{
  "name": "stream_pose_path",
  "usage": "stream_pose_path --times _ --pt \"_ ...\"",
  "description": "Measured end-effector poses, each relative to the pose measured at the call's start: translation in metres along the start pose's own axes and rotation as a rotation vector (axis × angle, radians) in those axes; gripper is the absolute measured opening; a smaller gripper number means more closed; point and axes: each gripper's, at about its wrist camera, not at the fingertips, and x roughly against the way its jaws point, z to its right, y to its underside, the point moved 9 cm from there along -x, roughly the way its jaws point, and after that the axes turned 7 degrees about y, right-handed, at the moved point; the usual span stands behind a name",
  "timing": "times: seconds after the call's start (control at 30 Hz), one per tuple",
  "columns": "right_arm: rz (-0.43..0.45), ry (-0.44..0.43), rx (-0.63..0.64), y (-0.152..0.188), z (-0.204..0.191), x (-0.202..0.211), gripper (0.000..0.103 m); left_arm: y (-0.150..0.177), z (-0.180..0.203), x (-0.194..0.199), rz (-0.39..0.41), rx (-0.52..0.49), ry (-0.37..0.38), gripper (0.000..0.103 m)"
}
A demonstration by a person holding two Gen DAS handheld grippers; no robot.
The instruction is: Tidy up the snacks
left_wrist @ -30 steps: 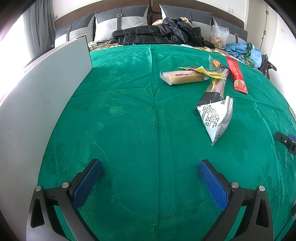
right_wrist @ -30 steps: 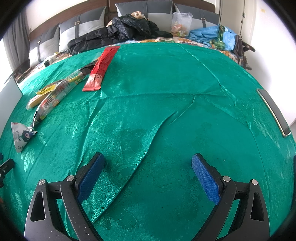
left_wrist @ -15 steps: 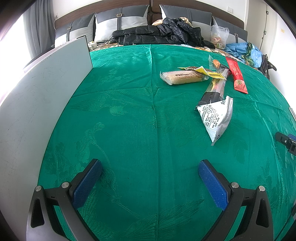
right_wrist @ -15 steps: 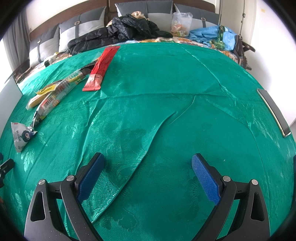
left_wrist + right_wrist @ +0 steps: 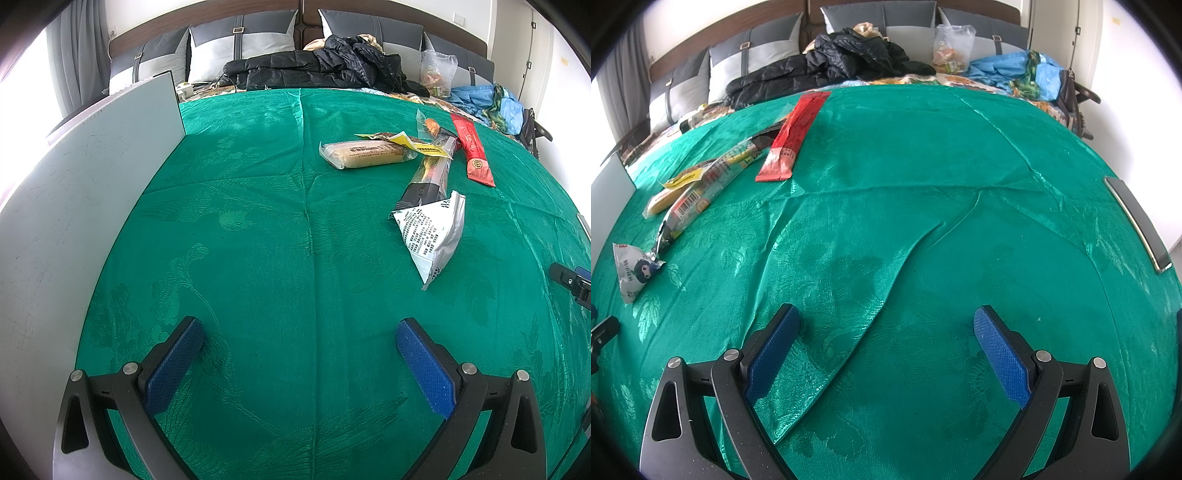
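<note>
Several snacks lie on a green cloth (image 5: 258, 240). A white triangular packet (image 5: 434, 232) is nearest, right of centre in the left wrist view, and far left as packet (image 5: 631, 271) in the right wrist view. Behind it lie a long dark bar (image 5: 428, 173), a clear-wrapped bread roll (image 5: 365, 153), a yellow-labelled wrapper (image 5: 413, 142) and a red stick pack (image 5: 472, 151). The red stick pack (image 5: 794, 140) and long bar (image 5: 701, 192) show upper left for the right gripper. My left gripper (image 5: 299, 332) is open over bare cloth. My right gripper (image 5: 886, 321) is open too, holding nothing.
A white upright board (image 5: 85, 206) stands along the cloth's left side. A black jacket (image 5: 317, 70), pillows, a clear bag (image 5: 437, 72) and blue fabric (image 5: 1015, 70) lie at the back. A grey flat strip (image 5: 1137, 221) lies at the right edge. The cloth has a raised fold (image 5: 886, 280).
</note>
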Motion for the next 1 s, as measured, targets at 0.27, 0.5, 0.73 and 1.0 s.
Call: stream_pose_path --times 0.27,0.5,0.73,1.0 --pt "0.000 0.000 0.000 0.0010 -0.0012 0.0010 0.097 0.0000 -0.0002 0.0002 0.000 0.000 0.000 0.103" --pt "0.000 0.000 0.000 0.0012 -0.0015 0.0012 0.097 0.0000 0.0000 0.0000 0.000 0.000 0.000 0.103" --pt "0.000 0.000 0.000 0.0009 -0.0011 0.0008 0.097 -0.0001 0.0000 0.0001 0.000 0.001 0.000 0.103" --pt "0.000 0.000 0.000 0.0015 -0.0015 0.0013 0.097 -0.0001 0.0001 0.0001 0.000 0.001 0.000 0.103"
